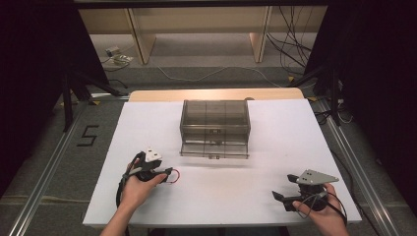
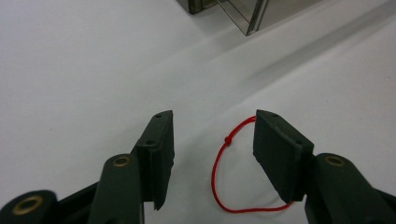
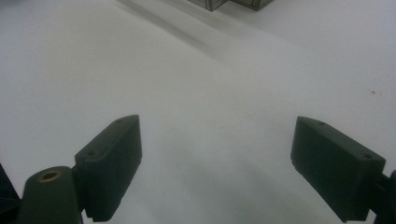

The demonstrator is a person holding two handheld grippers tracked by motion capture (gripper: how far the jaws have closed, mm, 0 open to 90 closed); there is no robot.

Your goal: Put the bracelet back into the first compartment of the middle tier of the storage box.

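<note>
A thin red string loop [image 1: 175, 176] lies flat on the white table [image 1: 275, 147] at the front left. My left gripper [image 1: 168, 173] rests low beside it, pointing right, held by a hand. In the left gripper view the red string loop [image 2: 224, 163] lies between the spread jaws of the left gripper [image 2: 212, 122], close to the right-hand pad [image 2: 275, 149] and passing under it; the pads do not press on it. My right gripper [image 1: 285, 187] sits at the front right, open, with bare table between the jaws of the right gripper [image 3: 217, 127].
A smoky transparent drawer box [image 1: 215, 127] stands mid-table, its bottom drawer seemingly pulled toward me; its corner shows as box [image 2: 243, 14] and box [image 3: 233, 3]. A wooden board [image 1: 216, 94] edges the far side. Metal rails [image 1: 44, 182] flank the table; cables lie on the floor behind.
</note>
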